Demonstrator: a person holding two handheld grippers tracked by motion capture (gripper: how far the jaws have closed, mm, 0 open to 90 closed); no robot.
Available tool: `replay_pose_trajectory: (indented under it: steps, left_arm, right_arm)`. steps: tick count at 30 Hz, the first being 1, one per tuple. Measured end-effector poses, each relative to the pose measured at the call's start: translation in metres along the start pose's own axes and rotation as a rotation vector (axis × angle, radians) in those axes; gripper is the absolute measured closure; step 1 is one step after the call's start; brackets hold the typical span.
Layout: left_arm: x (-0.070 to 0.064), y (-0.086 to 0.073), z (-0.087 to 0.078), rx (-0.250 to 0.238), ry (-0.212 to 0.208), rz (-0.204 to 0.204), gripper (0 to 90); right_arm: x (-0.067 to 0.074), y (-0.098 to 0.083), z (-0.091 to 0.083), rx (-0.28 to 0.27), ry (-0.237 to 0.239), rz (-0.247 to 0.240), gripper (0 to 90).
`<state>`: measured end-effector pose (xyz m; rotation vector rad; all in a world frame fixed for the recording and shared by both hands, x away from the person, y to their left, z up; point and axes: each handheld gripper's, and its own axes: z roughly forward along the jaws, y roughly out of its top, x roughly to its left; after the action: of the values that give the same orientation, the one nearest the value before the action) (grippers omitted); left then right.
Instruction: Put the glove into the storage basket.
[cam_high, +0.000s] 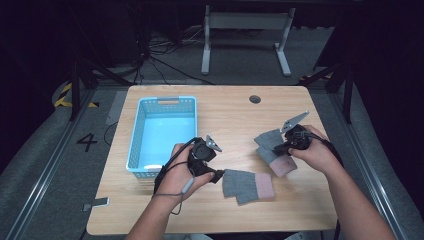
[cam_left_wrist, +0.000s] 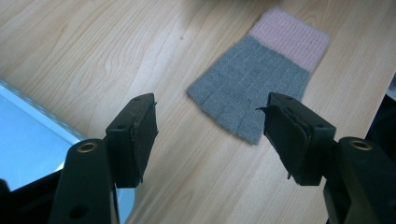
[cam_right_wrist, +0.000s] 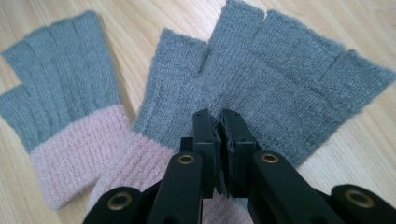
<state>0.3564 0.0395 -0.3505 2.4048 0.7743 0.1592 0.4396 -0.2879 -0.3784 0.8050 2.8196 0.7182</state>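
gloves (cam_right_wrist: 280, 74): grey, pink cuffs | basket (cam_high: 136, 145): light blue | table (cam_high: 235, 112): pale wood

Dim room, wooden table (cam_high: 225, 205)
Grey floor (cam_high: 30, 175) with a painted 4 (cam_high: 87, 142), cables (cam_high: 155, 55), white frame (cam_high: 245, 37) behind.

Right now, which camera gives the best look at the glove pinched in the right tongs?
The right gripper view: the pinched glove is close, its knit and cut-off fingers clear. The high view shows it small, partly behind the right tongs.
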Motion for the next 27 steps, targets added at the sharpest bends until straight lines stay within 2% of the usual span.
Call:
replay_pose_trajectory:
  steps: [6, 11, 16, 18, 23, 26, 27]
  left_arm:
    - [0.0, 0.0, 0.0, -0.006, -0.005, 0.008, 39.4]
    - [0.0, 0.001, 0.002, -0.011, -0.036, 0.006, 45.1]
    - [0.002, 0.0, 0.002, -0.021, -0.078, -0.008, 58.7]
    - [0.002, 0.0, 0.003, -0.022, -0.078, -0.007, 62.3]
    - [0.001, 0.002, 0.007, 0.0, -0.082, 0.013, 79.8]
    - [0.0, 0.004, 0.006, -0.007, -0.078, 0.026, 89.5]
    - [0.0, 0.005, 0.006, -0.01, -0.075, 0.029, 89.7]
  right_arm:
    - [-0.003, -0.005, 0.014, 0.021, 0.027, -0.016, 85.6]
    - [-0.006, -0.009, 0.024, 0.037, 0.034, -0.027, 85.3]
    - [-0.007, -0.011, 0.031, 0.046, 0.035, -0.033, 85.2]
    - [-0.008, -0.011, 0.033, 0.051, 0.036, -0.036, 85.1]
    - [-0.009, -0.013, 0.04, 0.056, 0.032, -0.033, 84.2]
    - [-0.009, -0.013, 0.041, 0.049, 0.025, -0.026, 83.6]
    - [-0.009, -0.013, 0.041, 0.044, 0.024, -0.02, 82.9]
